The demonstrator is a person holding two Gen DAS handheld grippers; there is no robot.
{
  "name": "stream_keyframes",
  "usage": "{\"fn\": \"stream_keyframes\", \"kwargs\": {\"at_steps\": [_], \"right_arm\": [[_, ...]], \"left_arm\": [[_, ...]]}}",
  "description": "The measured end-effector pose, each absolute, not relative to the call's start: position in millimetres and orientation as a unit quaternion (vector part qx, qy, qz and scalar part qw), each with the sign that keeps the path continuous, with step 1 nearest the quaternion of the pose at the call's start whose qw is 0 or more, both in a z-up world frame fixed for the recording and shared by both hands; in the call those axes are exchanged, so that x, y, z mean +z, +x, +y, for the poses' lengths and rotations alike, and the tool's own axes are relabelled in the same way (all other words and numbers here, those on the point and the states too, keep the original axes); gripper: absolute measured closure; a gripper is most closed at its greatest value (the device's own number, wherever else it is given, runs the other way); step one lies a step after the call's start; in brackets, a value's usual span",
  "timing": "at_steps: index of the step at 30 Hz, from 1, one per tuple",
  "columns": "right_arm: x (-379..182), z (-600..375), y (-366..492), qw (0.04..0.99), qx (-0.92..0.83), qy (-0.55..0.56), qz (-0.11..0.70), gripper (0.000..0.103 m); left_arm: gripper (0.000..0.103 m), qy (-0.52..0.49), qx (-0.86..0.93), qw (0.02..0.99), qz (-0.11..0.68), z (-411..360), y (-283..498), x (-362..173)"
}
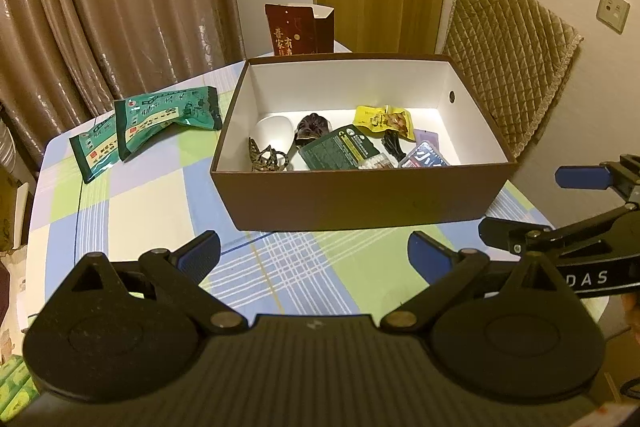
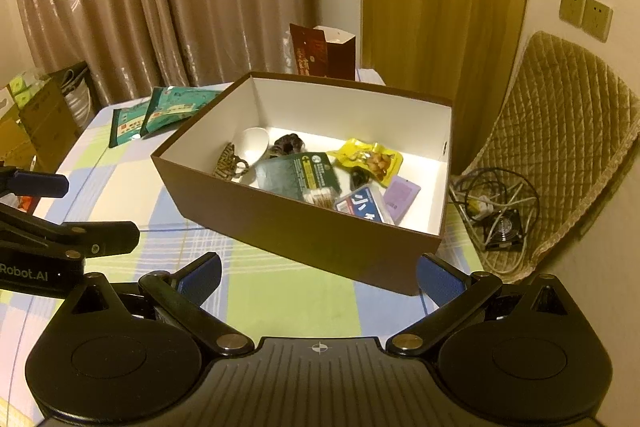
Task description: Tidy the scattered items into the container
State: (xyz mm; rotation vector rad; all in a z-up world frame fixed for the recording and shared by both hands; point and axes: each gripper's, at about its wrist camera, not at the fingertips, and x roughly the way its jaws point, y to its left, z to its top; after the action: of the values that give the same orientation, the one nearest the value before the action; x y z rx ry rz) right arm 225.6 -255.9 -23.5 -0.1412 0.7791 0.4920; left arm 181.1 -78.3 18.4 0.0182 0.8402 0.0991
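- You are holding the left gripper [image 1: 314, 255] over the checked desk [image 1: 140, 211], just in front of the brown box [image 1: 360, 203], with its blue-padded fingers [image 1: 200, 255] spread wide and gripping nothing.
- You are holding the right gripper [image 2: 318, 277] in front of the box's near corner, its fingers [image 2: 438, 283] likewise spread apart and empty; it is also showing to the right of the box in the left wrist view [image 1: 568, 211].
- Inside the box, a white scoop [image 1: 274, 133], a patterned hair clip [image 1: 268, 159], a dark green card packet [image 1: 340, 149], a yellow snack pouch [image 1: 386, 121], a blue-and-white pack [image 1: 426, 157] and a lilac card [image 2: 402, 197] are lying together on the white floor.
- Two green snack packets [image 1: 168, 117] are lying on the desk to the left of the box, apart from it, one overlapping the other.
- A dark red paper bag [image 1: 298, 29] is standing behind the box.
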Motion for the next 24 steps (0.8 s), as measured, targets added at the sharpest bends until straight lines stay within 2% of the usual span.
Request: {"fn": "stream_keyframes", "kwargs": {"at_steps": [24], "right_arm": [[-29,-264,205,0.889,0.241,-0.075,0.382,0.002]], "left_arm": [[0.004,0.013,0.053,0.905,0.422,-84,165,13]]}}
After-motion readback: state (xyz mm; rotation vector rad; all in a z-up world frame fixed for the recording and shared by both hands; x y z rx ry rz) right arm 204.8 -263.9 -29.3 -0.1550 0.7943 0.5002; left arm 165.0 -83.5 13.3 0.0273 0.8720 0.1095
